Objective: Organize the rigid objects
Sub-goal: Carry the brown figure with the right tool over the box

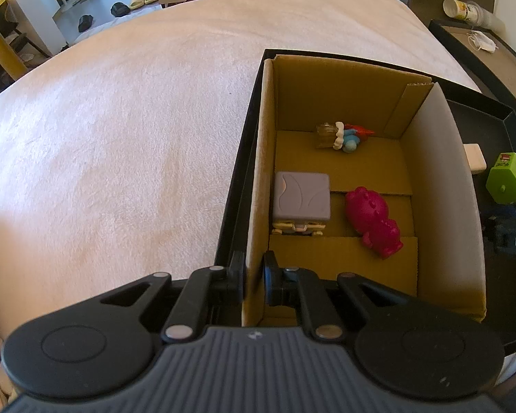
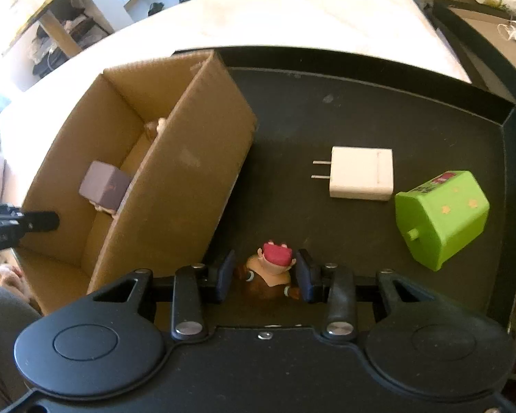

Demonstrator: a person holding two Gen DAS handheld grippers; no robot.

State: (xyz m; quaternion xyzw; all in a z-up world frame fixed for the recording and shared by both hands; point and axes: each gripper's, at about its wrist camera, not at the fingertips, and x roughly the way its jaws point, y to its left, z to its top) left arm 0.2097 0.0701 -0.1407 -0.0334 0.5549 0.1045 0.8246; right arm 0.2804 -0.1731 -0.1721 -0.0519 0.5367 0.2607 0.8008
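The right gripper [image 2: 263, 275] clasps one small figurine [image 2: 270, 270], red-capped head pointing away, over the black tray [image 2: 361, 103]. The left gripper [image 1: 253, 277] pinches the cardboard box [image 1: 258, 158] wall; three toys lie inside.

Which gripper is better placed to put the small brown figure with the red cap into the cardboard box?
The right gripper: its pads already flank the small brown figure with the red cap on the black tray. The left gripper is clamped on the cardboard box wall, steadying it.
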